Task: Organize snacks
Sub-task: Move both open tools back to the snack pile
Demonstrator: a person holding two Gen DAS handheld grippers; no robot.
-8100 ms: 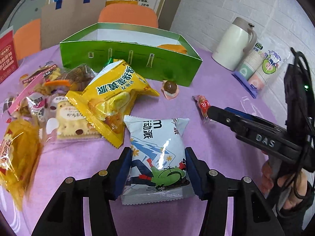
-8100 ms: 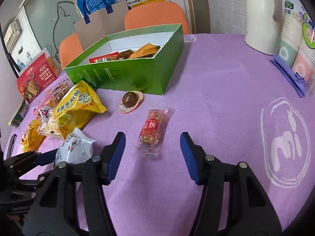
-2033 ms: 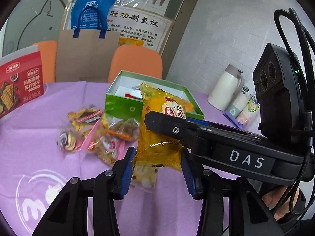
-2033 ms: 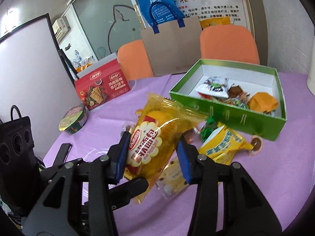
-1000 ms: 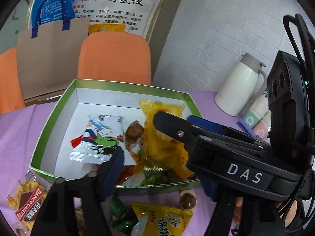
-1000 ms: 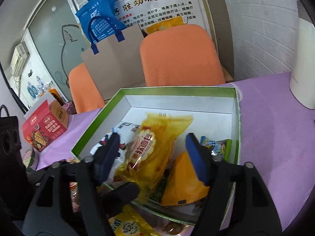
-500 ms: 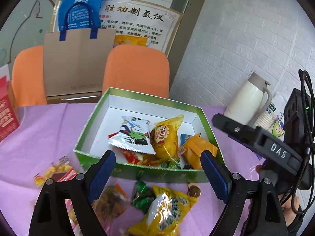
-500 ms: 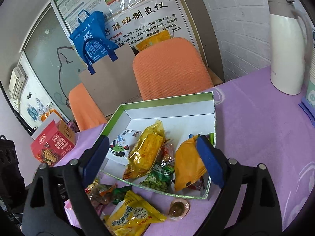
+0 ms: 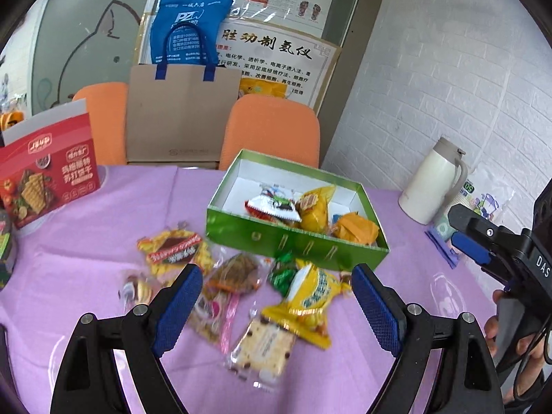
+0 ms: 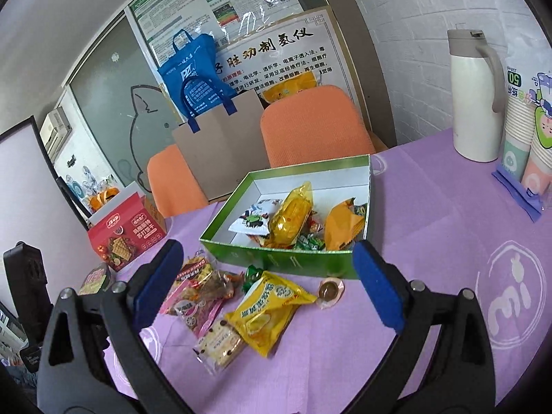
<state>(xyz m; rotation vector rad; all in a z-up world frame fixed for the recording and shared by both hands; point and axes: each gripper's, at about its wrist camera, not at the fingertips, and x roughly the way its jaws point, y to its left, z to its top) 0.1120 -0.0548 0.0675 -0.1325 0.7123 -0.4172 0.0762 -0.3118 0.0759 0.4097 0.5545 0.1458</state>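
Loose snacks (image 10: 262, 305) crowd the counter (image 10: 431, 227) just before the green box (image 10: 276, 258). Right of them the purple cloth lies bare up to the jug (image 10: 474, 96) and cups (image 10: 524, 138).

Office meeting room, wall posters (image 9: 276, 51), orange chairs (image 9: 272, 127), whiteboard (image 10: 24, 179)

Each tool has black plastic arms ending in blue, finely textured pads, with round silver screws set along the arms. The left tool (image 9: 276, 305) and the right tool (image 10: 267, 284) look alike. Seen from the left, the right one bears white letters "DAS", one screw, and black cables.
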